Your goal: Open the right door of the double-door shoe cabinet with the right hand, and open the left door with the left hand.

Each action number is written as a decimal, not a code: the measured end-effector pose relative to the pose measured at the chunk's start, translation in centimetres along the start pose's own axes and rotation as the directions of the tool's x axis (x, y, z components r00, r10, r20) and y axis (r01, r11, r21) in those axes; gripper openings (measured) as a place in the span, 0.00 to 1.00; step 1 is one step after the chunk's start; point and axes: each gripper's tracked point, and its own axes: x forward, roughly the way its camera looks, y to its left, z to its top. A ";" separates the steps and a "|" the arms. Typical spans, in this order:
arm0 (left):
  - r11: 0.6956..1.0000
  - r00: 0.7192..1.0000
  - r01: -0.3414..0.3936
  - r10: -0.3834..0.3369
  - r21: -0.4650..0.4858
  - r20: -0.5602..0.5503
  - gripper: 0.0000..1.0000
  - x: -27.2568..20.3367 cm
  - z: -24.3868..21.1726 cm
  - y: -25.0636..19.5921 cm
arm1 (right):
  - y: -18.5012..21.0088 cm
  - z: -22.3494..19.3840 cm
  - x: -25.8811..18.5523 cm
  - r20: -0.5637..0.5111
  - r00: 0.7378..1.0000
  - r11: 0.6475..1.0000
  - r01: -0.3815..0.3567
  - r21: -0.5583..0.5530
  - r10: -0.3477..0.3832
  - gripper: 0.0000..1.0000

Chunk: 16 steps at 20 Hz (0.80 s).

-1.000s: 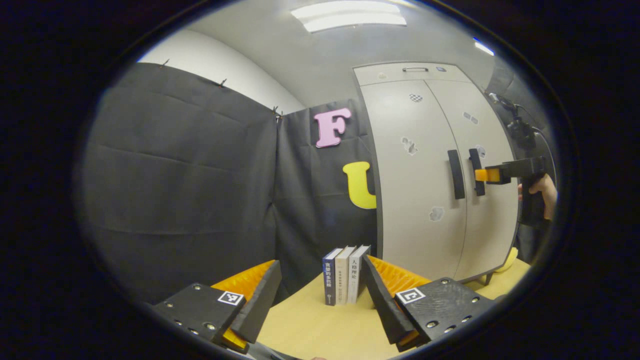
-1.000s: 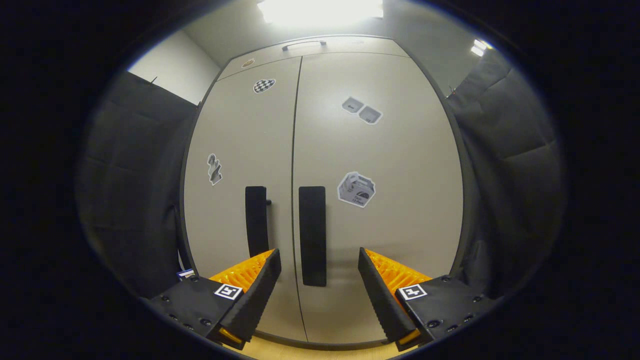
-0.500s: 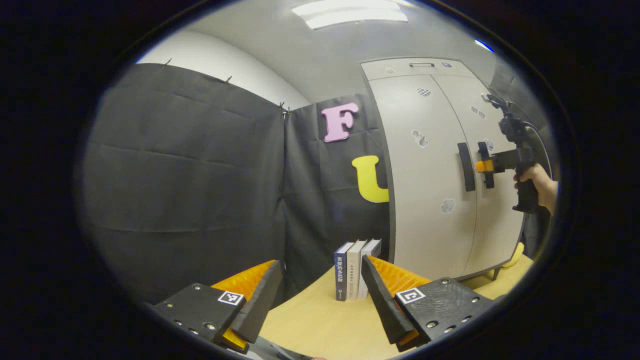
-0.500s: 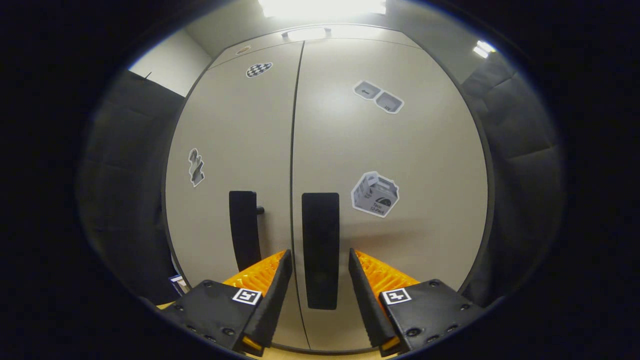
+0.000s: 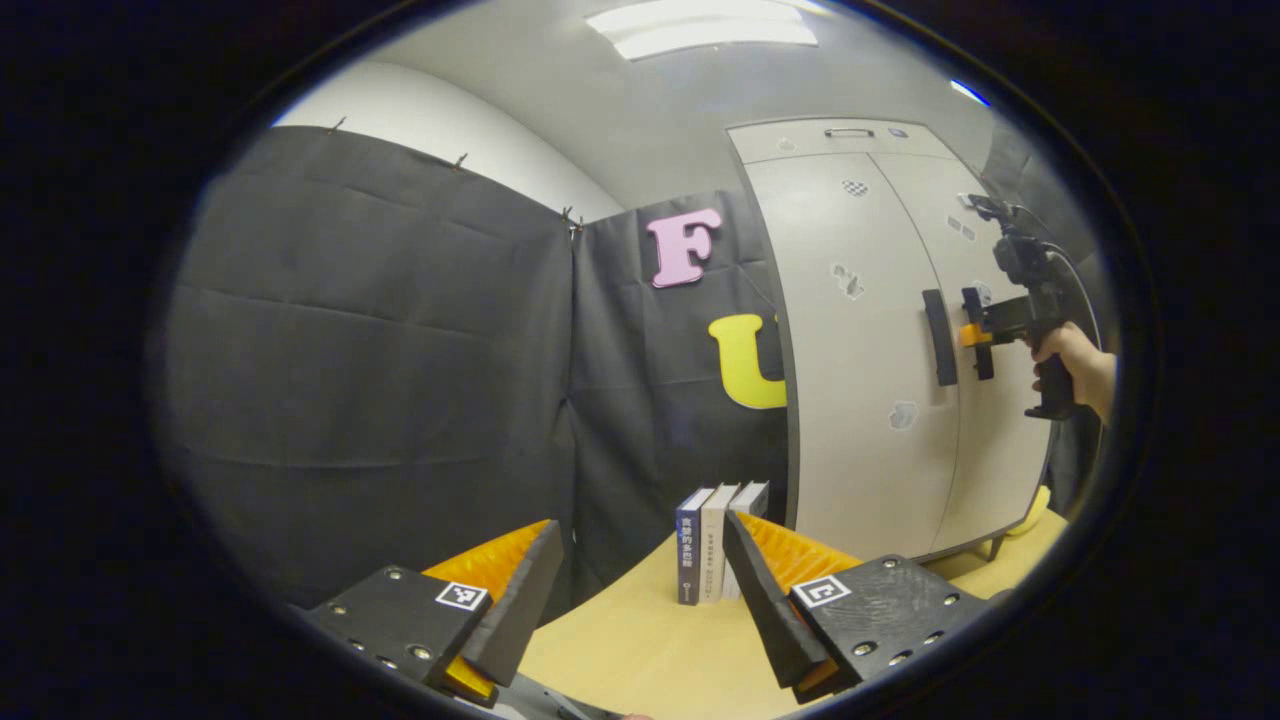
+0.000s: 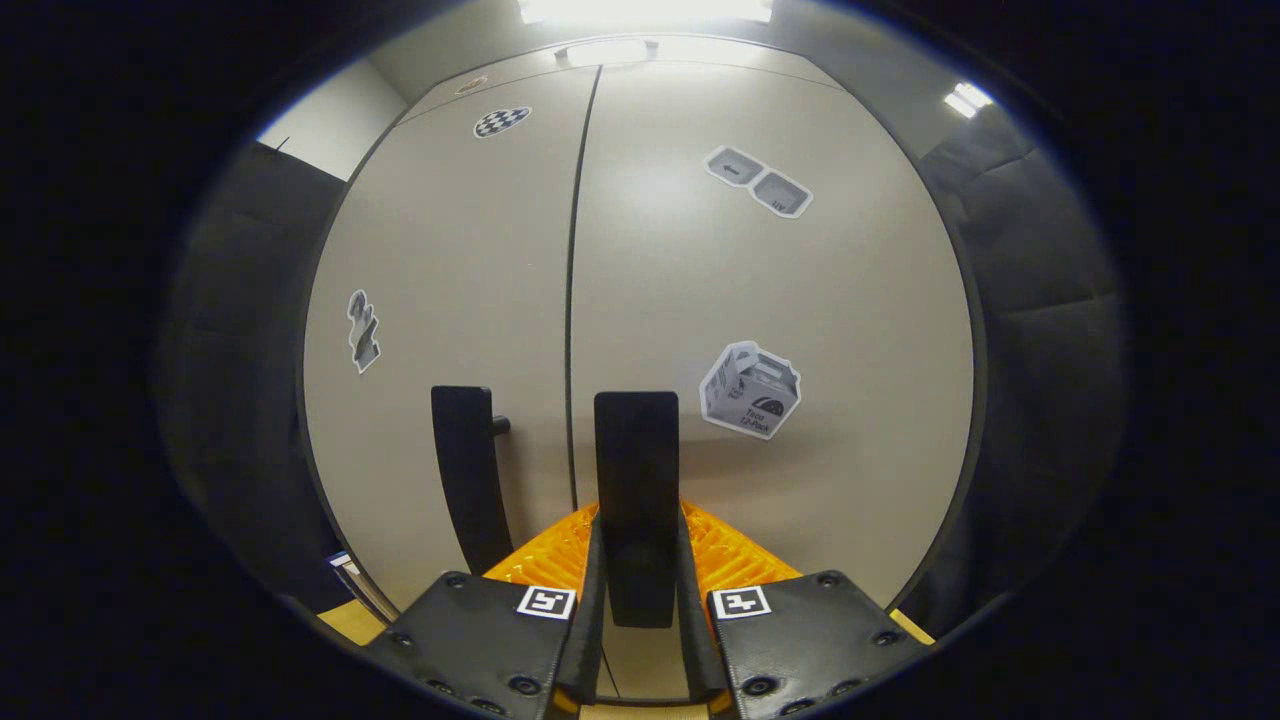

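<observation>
- the shoe cabinet (image 6: 850,300) is seen standing on the table (image 5: 640,640) with both doors shut; the seam between them runs straight, with no gap.
- in the right gripper view, the right gripper (image 6: 640,560) is seen closed in on the right door handle (image 6: 636,470), a finger pressed against each side of the dark bar near its lower end.
- the same grasp is seen from afar in the left gripper view, where that gripper (image 5: 972,335) is held by a hand (image 5: 1075,360) against the handle (image 5: 978,318).
- the left door handle (image 6: 465,480) is left untouched, just across the seam.
- the left gripper (image 5: 640,590) is held well back from the cabinet, its jaws wide apart and nothing between them, with a row of books (image 5: 720,540) upright on the table ahead of it.
- the step in hand is judged to be the opening of the right door: the handle is gripped but the door is not yet swung.
- a pull toward the person is called for next, curved to follow the hinge on the door's outer edge, with the grip kept firm so the bar is not slipped.
- after that, the left gripper would need to be carried across to the left handle.
</observation>
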 end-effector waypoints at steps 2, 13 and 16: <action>1.000 1.000 0.009 -0.009 0.000 0.009 0.94 -0.1 0.4 -0.1 | 0.1 -0.2 0.1 -0.021 1.000 1.000 -0.018 -0.001 0.018 0.24; 0.998 0.997 0.068 -0.067 -0.017 0.043 0.94 -0.6 1.5 -1.2 | -0.1 0.2 -2.6 -0.038 0.995 0.996 -0.088 0.016 0.089 0.10; 0.995 0.994 0.098 -0.097 -0.019 0.048 0.94 -0.7 1.5 -1.8 | -0.6 0.0 -4.3 -0.042 0.994 0.995 -0.102 0.018 0.103 0.07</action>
